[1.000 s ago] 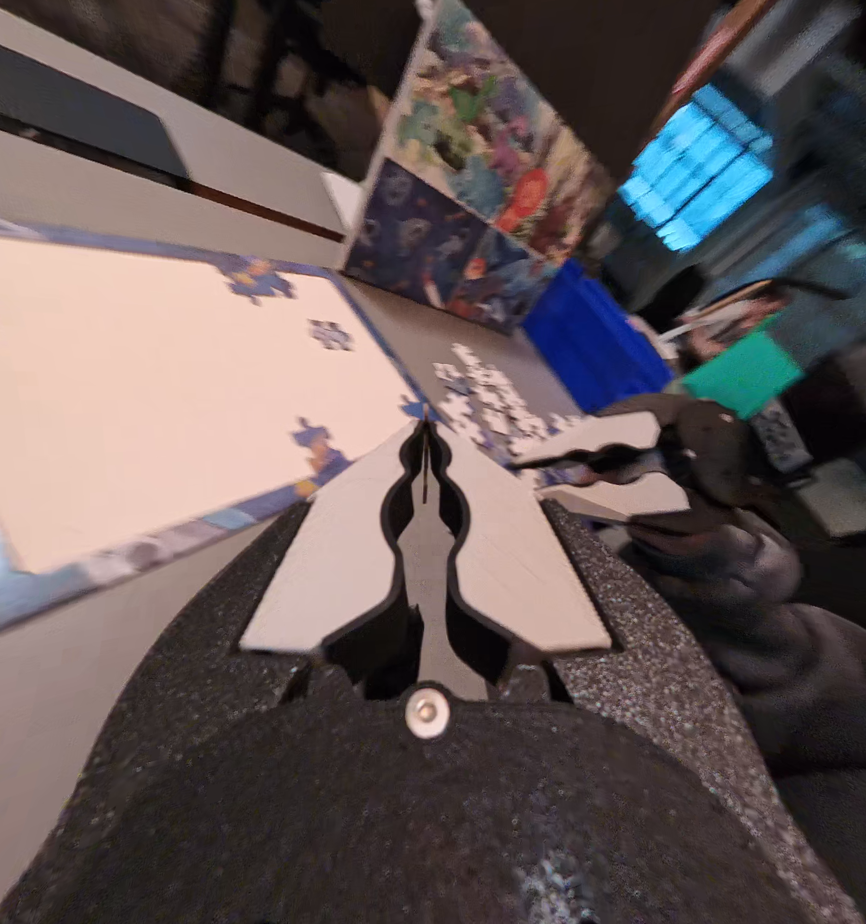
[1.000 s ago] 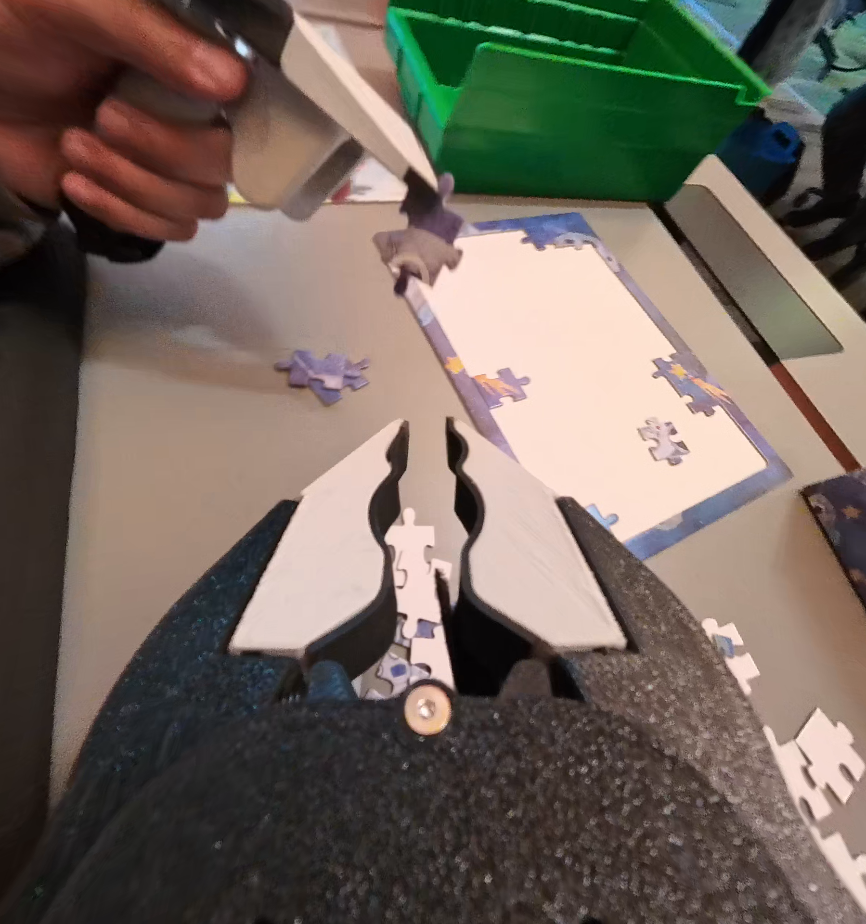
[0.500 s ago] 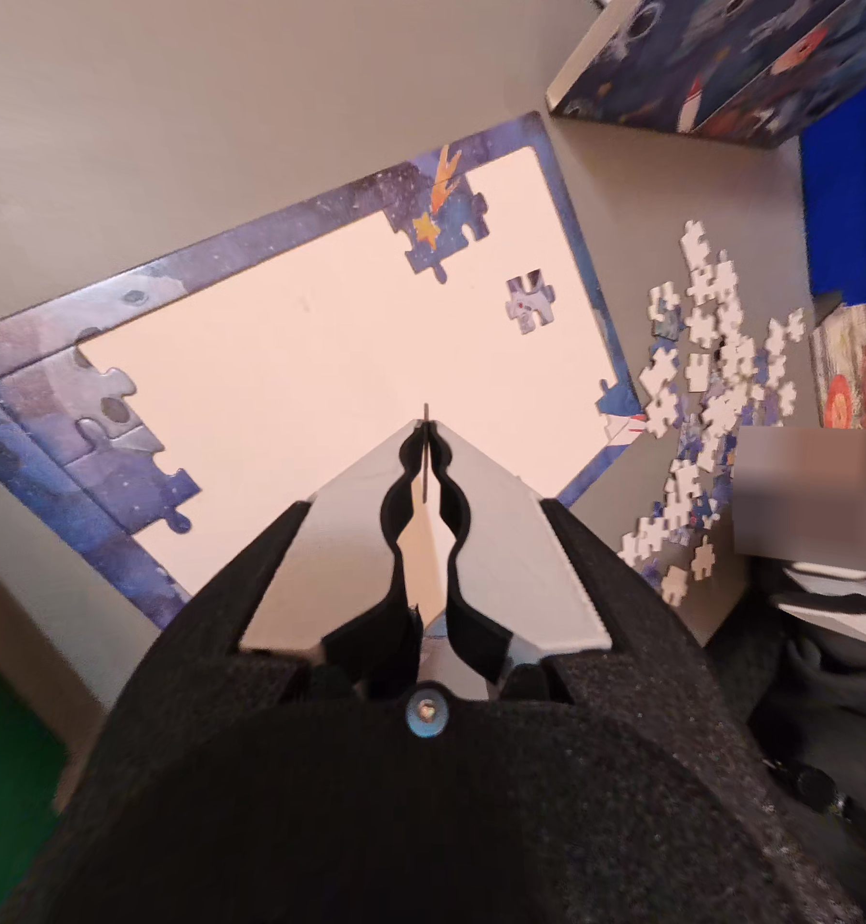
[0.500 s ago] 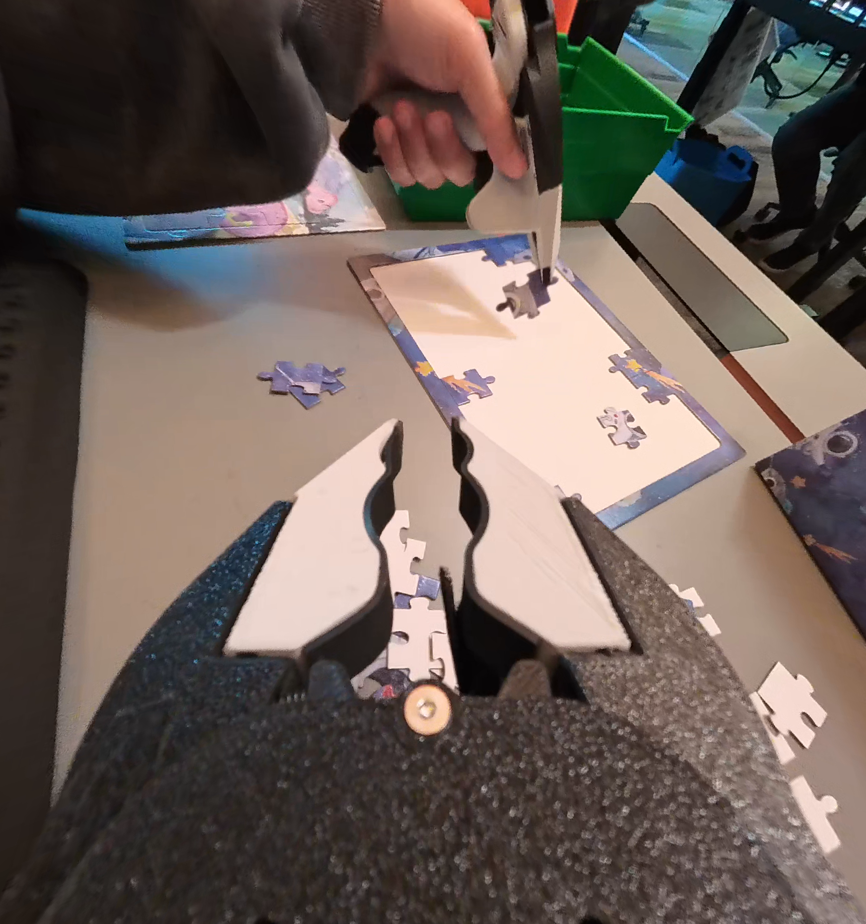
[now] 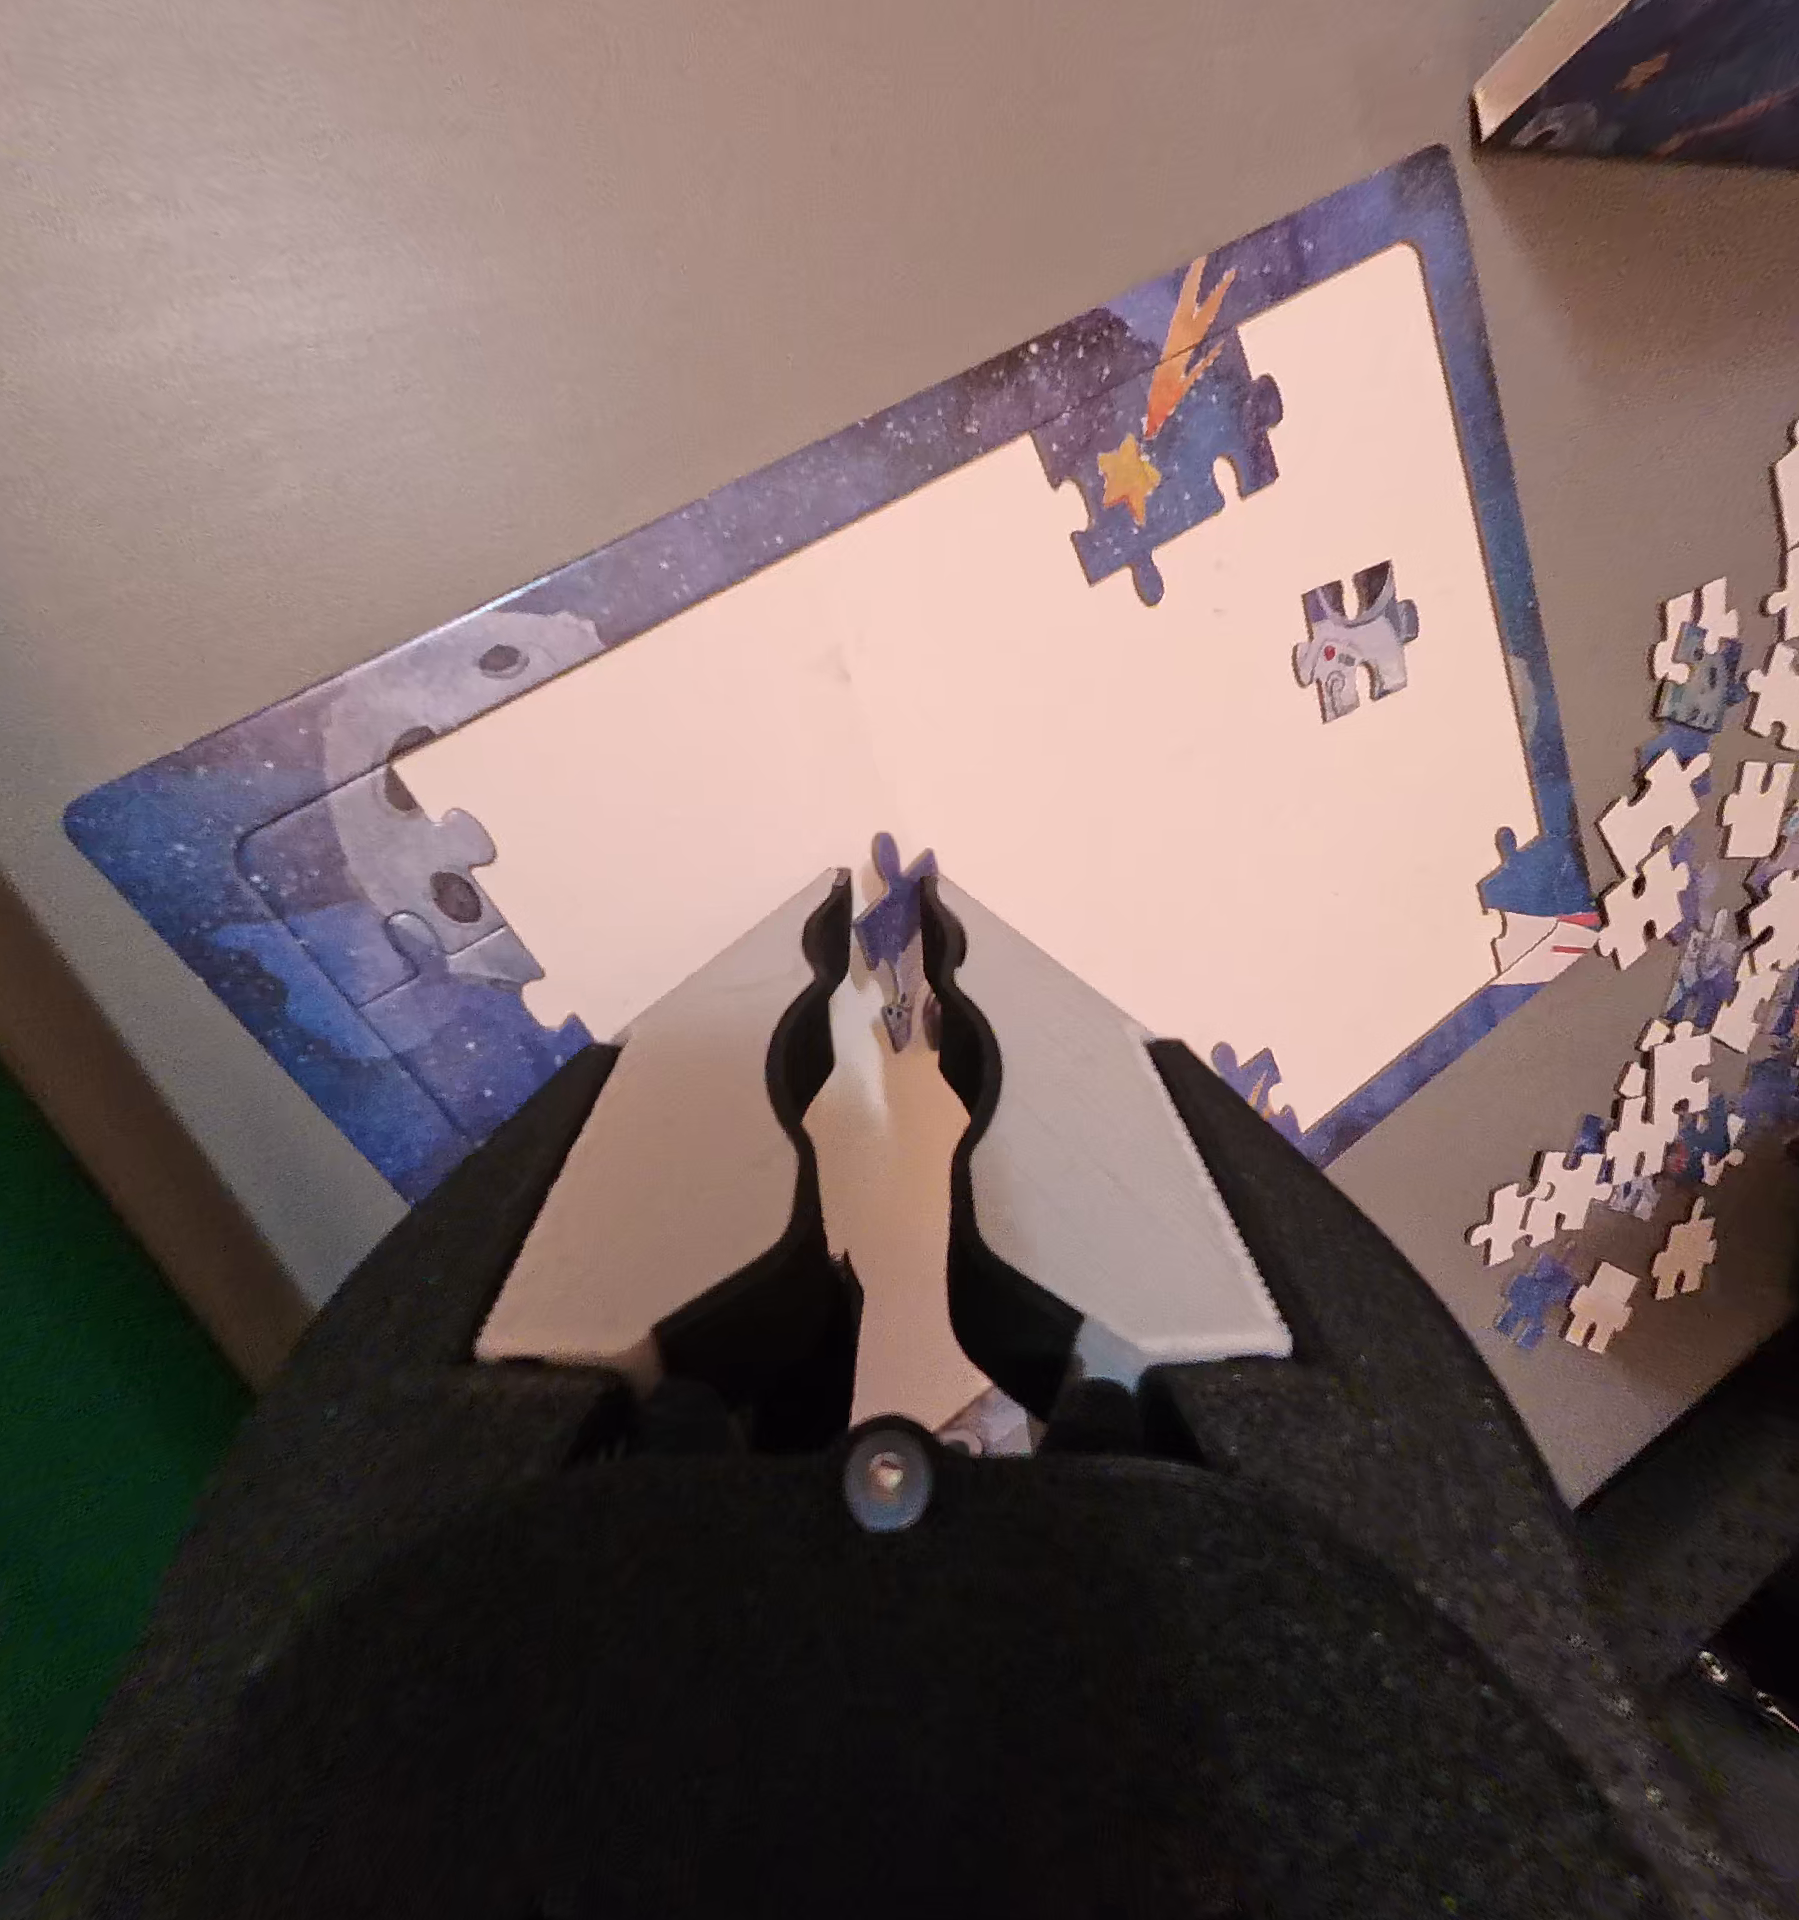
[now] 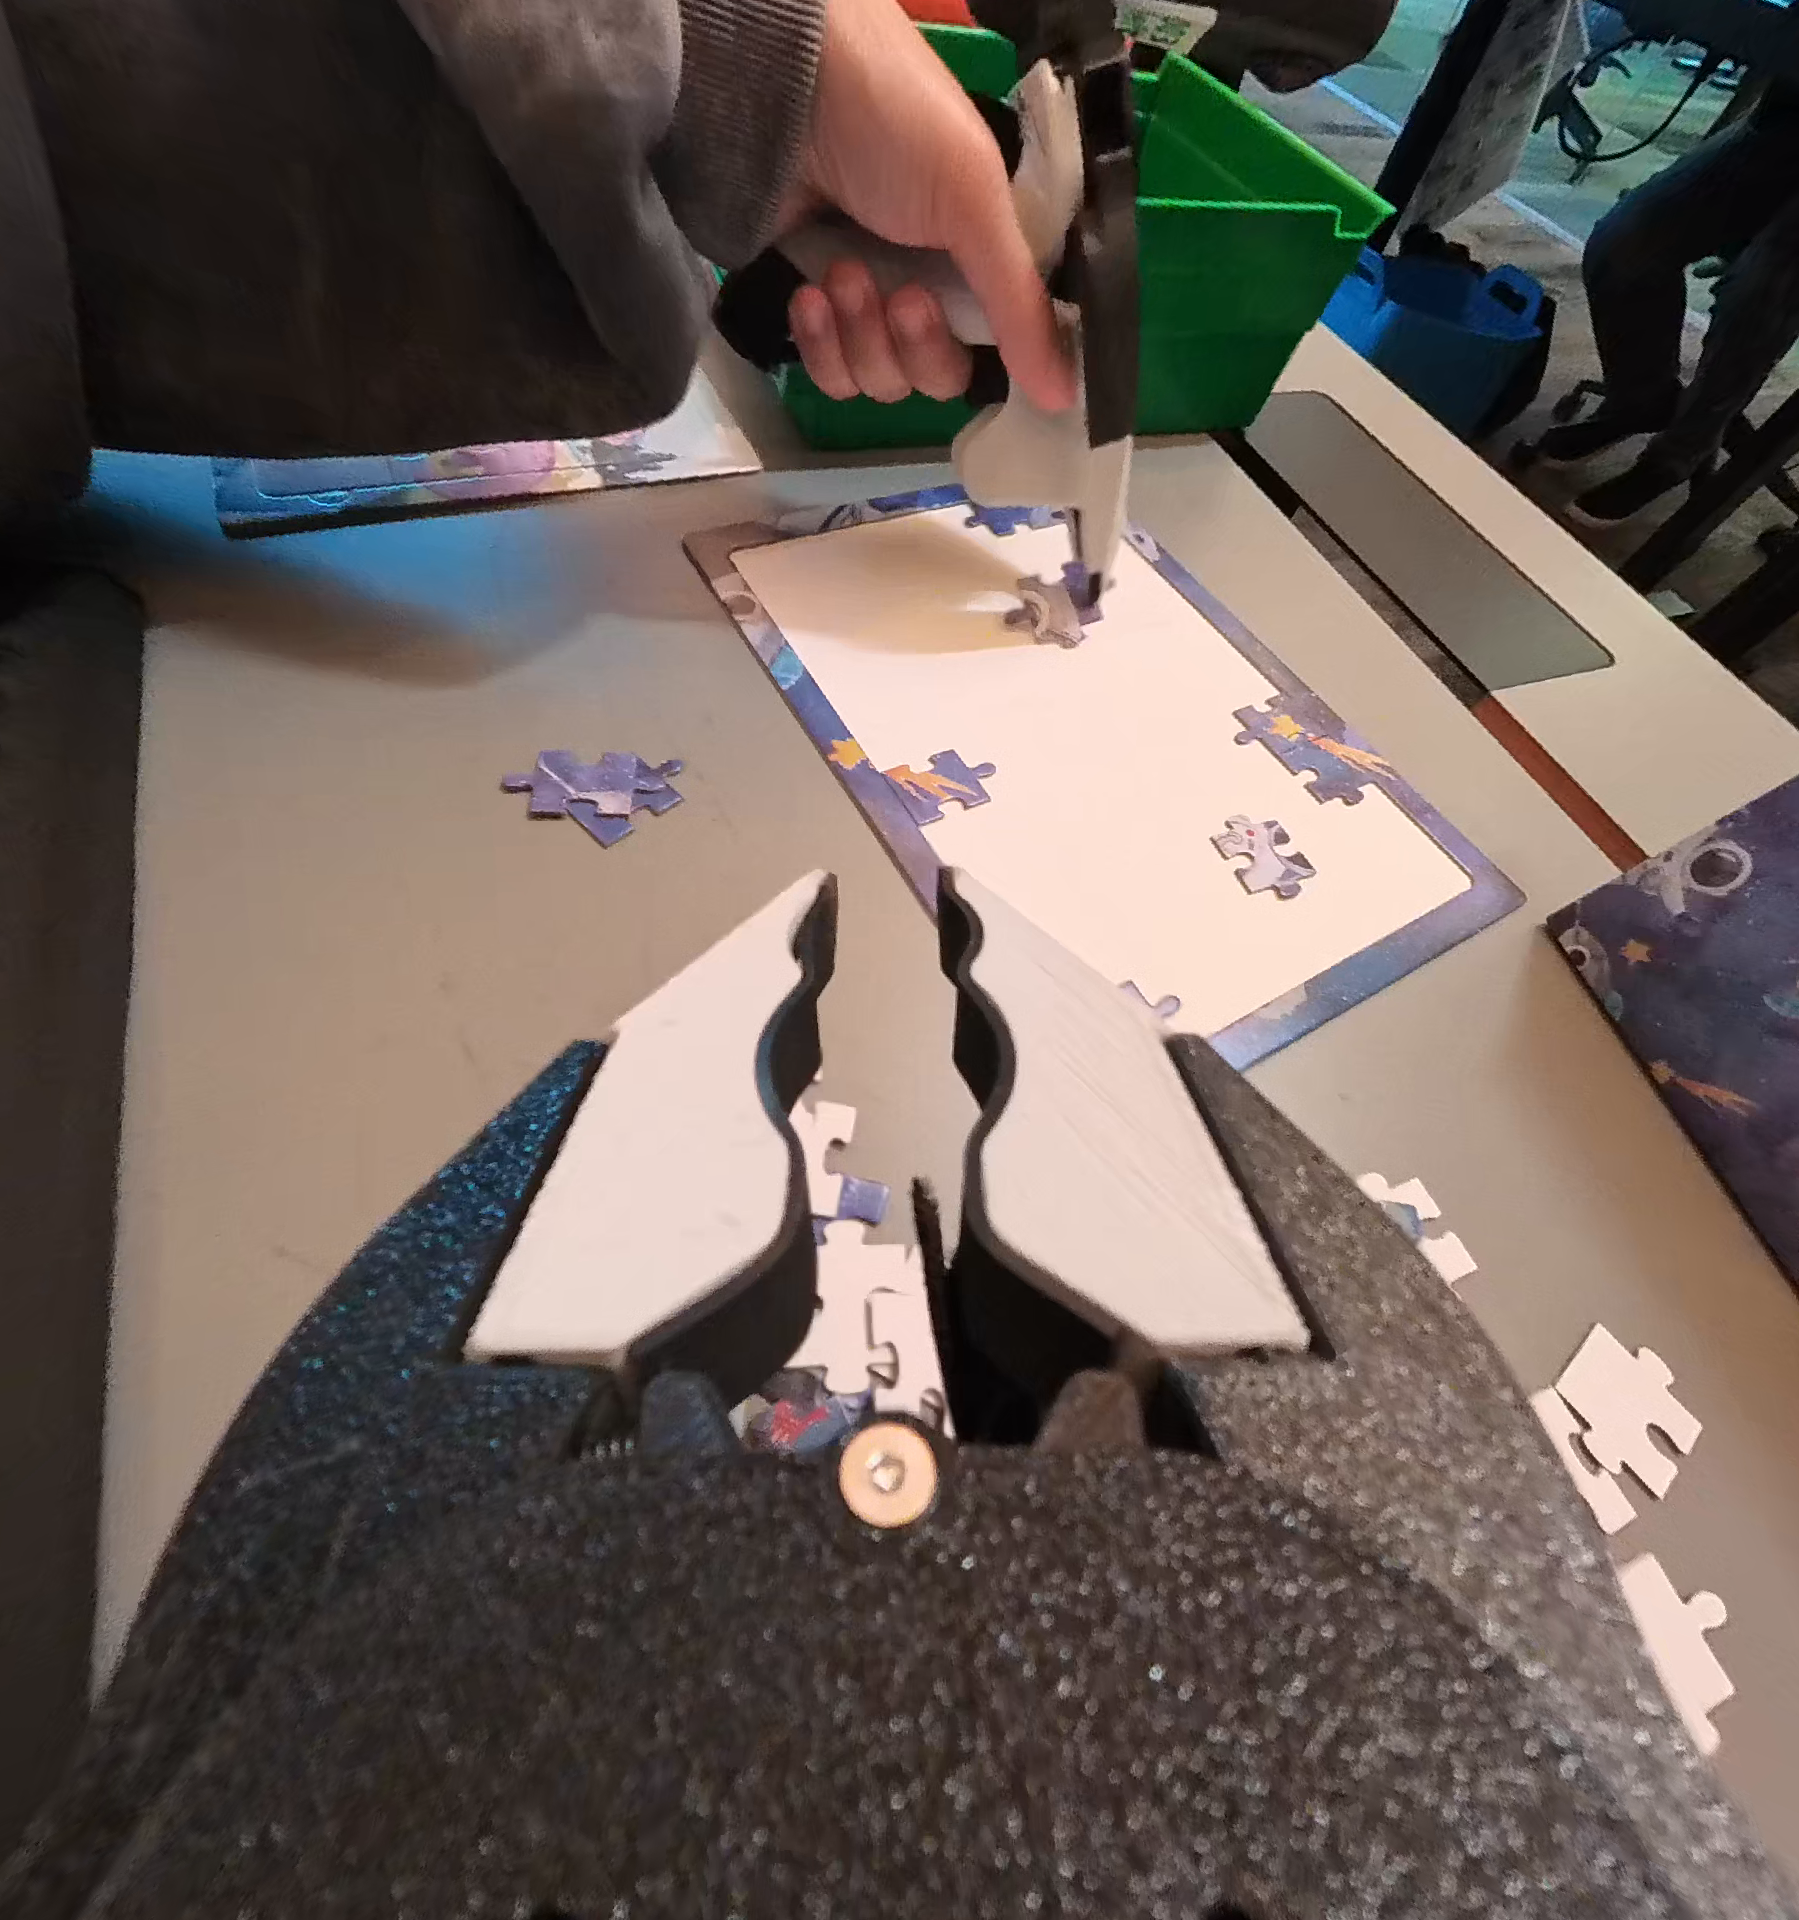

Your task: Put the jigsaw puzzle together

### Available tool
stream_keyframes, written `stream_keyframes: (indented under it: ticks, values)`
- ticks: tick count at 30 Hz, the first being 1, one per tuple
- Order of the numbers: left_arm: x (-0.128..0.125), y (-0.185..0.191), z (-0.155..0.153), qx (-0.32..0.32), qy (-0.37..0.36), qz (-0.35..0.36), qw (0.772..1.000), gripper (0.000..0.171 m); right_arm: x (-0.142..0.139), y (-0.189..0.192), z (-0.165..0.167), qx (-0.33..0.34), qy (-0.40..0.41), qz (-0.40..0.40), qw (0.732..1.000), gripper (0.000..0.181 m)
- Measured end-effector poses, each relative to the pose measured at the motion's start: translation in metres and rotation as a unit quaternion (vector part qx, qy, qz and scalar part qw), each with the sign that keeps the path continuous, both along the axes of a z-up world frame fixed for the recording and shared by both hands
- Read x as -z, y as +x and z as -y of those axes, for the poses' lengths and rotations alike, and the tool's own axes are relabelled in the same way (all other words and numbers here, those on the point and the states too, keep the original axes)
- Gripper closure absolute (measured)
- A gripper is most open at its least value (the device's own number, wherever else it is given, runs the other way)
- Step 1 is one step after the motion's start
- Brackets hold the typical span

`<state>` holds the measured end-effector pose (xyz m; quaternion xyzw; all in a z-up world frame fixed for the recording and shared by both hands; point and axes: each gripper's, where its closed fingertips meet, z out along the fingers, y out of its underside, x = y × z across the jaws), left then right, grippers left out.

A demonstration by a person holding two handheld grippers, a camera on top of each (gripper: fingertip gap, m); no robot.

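Observation:
The puzzle board [image 5: 666, 582] has a blue starry frame around a white bed; it also shows in the right wrist view [image 6: 1394, 966]. Joined pieces sit at its moon corner [image 5: 386, 914] and by a comet [image 5: 1165, 457]. My left gripper [image 5: 887, 883] points down at the bed, fingers slightly parted. A blue-grey piece [image 5: 890, 930] lies flat in the gap. In the right wrist view that gripper [image 6: 1094, 582] touches the piece [image 6: 1051, 613]. My right gripper [image 6: 887, 883] is open and empty above the loose pieces [image 6: 853, 1299].
A single robot piece [image 5: 1352, 655] lies loose on the bed. A pile of pieces [image 5: 1757, 935] lies right of the board. A small joined cluster [image 6: 599, 790] lies on the table. A green bin [image 6: 1227, 270] stands behind the board, the box lid [image 6: 1757, 1018] to the right. It is some 10 cm from my left tips to the comet [image 5: 1165, 457].
My left gripper carried the piece from the air down onto the white bed and parted its fingers. The piece now lies flat. My right gripper stayed open over the pile.

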<state>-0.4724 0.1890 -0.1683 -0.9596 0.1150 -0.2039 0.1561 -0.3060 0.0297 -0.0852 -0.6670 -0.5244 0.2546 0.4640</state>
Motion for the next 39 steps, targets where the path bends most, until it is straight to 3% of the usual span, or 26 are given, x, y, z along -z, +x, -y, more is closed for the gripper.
stream_keyframes:
  ticks: [9,14,16,19,24,27,33,36,39]
  values:
    - [-0.007,-0.020,-0.001,-0.008,0.040,-0.084,0.996,0.150,-0.005,0.075,-0.080,0.223,-0.002,-0.016,0.975,0.154]
    - [-0.039,-0.009,0.008,0.023,0.121,-0.133,0.983,0.150,-0.008,0.126,-0.106,0.311,-0.036,-0.057,0.948,0.152]
    - [-0.058,0.014,0.031,0.019,0.154,-0.104,0.982,0.150,-0.008,0.148,-0.114,0.345,-0.036,-0.059,0.936,0.151]
    - [-0.086,0.077,0.081,0.005,0.221,0.019,0.975,0.151,-0.011,0.176,-0.123,0.379,-0.035,-0.071,0.922,0.147]
    - [-0.057,0.097,0.115,-0.034,0.319,0.000,0.947,0.151,-0.018,0.189,-0.125,0.389,-0.061,-0.124,0.911,0.136]
    - [-0.041,0.073,0.120,-0.066,0.345,-0.059,0.935,0.152,-0.018,0.188,-0.127,0.387,-0.050,-0.119,0.913,0.131]
    - [-0.070,0.074,0.119,-0.070,0.374,0.017,0.925,0.152,-0.011,0.190,-0.132,0.393,0.003,-0.060,0.918,0.117]
    - [-0.064,0.087,0.124,-0.042,0.364,0.026,0.930,0.152,-0.002,0.168,-0.129,0.320,0.034,-0.045,0.946,0.115]
    - [-0.061,0.104,0.131,-0.004,0.357,0.037,0.933,0.152,0.028,0.142,-0.112,0.259,-0.035,-0.005,0.965,0.115]
